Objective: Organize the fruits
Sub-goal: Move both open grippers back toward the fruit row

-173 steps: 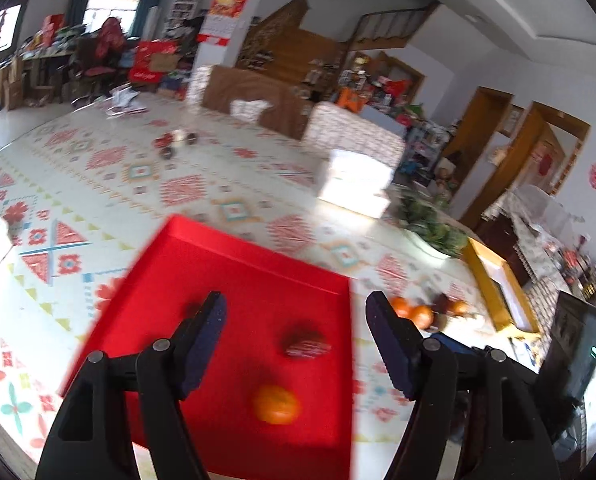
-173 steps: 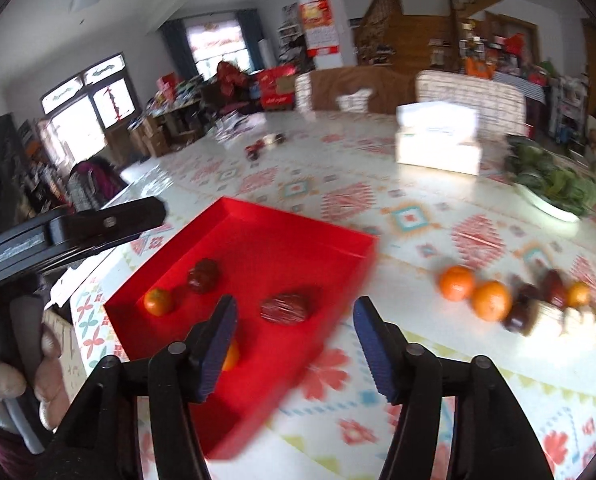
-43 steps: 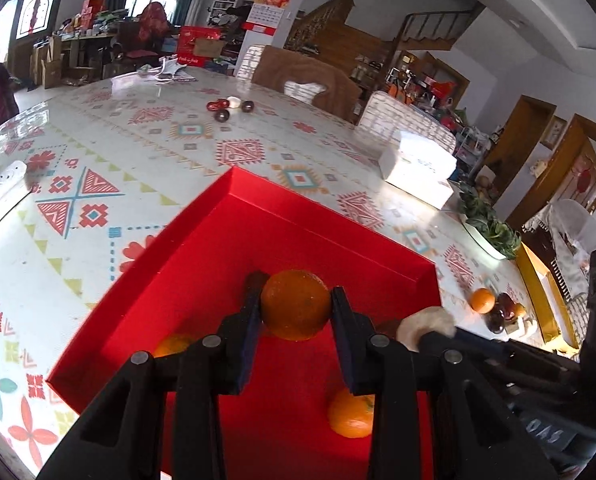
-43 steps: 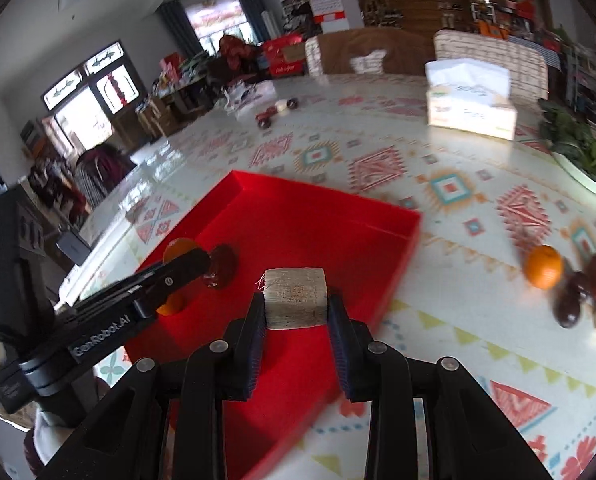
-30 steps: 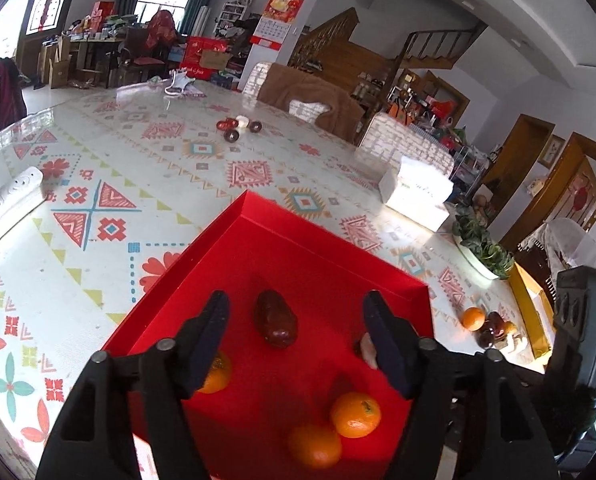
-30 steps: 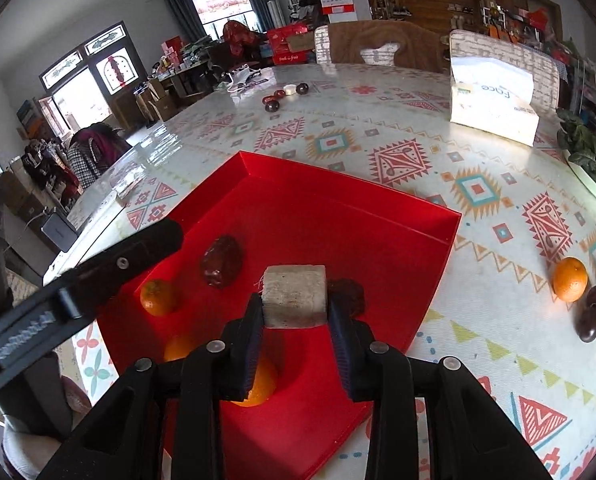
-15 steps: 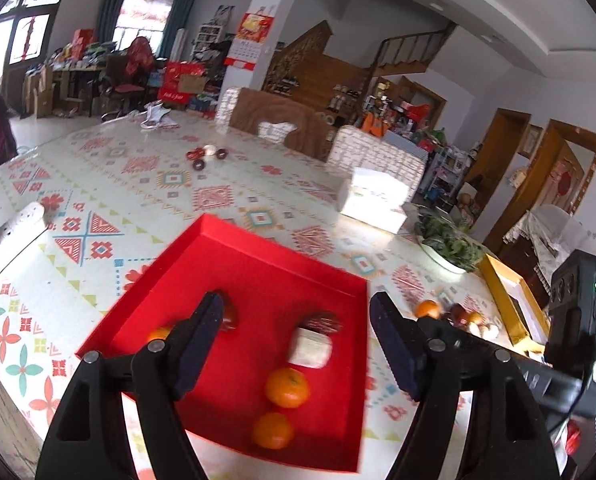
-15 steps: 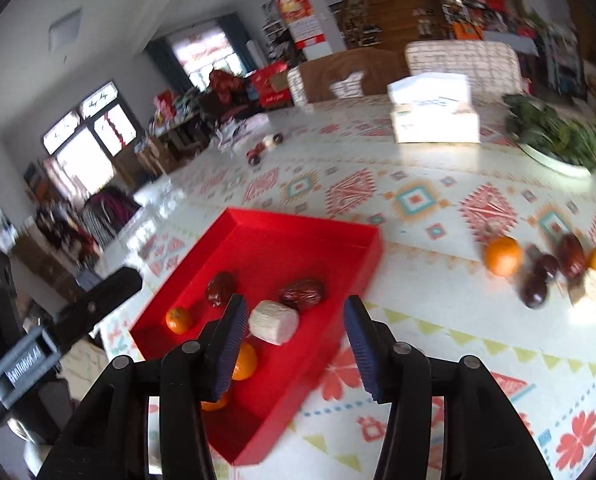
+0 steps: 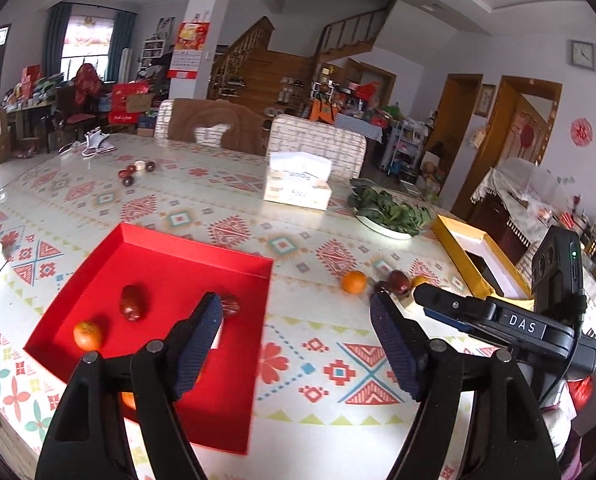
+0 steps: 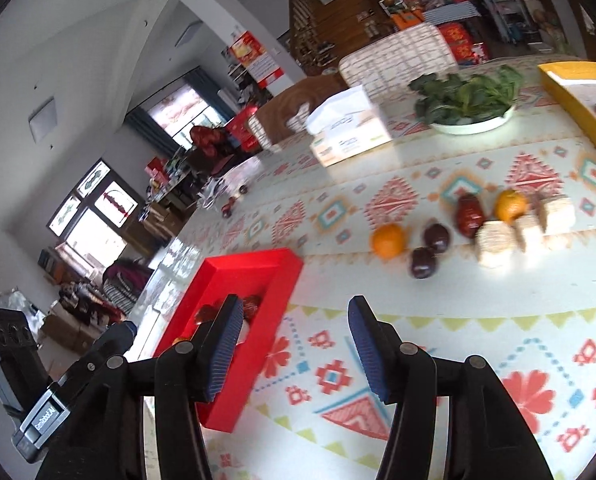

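Both grippers have just let go: the left gripper (image 9: 293,344) stands wide and empty, the right gripper (image 10: 293,348) is opening (nothing between its jaws). An orange and a pale block now lie in the red tray (image 9: 169,256), and more fruit (image 10: 438,236) waits on the worktop (image 10: 478,332).

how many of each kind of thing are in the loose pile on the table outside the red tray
oranges: 2
dark red fruits: 3
pale blocks: 3
total: 8
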The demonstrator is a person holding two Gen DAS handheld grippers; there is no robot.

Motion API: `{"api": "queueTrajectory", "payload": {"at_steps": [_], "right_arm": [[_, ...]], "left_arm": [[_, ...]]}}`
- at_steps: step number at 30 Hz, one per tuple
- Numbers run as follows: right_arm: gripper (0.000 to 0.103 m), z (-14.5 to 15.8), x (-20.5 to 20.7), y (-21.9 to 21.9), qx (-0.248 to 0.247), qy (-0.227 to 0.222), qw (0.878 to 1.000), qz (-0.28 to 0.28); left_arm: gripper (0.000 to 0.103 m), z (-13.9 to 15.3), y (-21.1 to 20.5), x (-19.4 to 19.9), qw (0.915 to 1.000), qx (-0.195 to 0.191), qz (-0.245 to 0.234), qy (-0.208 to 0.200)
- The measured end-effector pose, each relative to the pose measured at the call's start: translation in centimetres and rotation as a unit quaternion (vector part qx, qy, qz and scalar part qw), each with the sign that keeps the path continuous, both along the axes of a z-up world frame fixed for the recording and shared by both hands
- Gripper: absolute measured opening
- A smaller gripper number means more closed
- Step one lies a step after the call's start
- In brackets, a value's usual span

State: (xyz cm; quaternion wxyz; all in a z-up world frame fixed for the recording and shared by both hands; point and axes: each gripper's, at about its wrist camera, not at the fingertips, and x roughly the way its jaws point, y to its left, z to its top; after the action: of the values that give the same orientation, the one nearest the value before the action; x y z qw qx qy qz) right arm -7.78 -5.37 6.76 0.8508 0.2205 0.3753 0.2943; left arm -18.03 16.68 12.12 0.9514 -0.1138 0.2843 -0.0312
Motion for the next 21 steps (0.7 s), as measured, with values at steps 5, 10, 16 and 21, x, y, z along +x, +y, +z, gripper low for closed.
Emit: {"api": "queueTrajectory", "payload": {"at_steps": [5,10,16,21], "right_arm": [[0.068,0.1,-0.4,-2.6,-0.021,-0.017,0.999,-0.027],[0.068,0.0,0.3,-8.2,-0.035,-0.017,0.996,-0.085],[0.068,-1.0,1.9,-14.2,-0.055,0.006,0.987,-0.152],[0.068,-2.4,3.9,-14.3,-0.073,0.030,0.985,-0.155]], "left_arm": [[0.076,-0.2,-1.3,0.4,0.9999,0.008,-0.010,0.005],[0.076,-1.5,-2.2,1.9,0.9995,0.004,-0.020,0.023],[0.076,-4.0,-4.1,4.4,0.9971,-0.002,-0.049,0.058],[0.076,-5.5,-5.9,6.2,0.9940,0.006,-0.075,0.079]]}}
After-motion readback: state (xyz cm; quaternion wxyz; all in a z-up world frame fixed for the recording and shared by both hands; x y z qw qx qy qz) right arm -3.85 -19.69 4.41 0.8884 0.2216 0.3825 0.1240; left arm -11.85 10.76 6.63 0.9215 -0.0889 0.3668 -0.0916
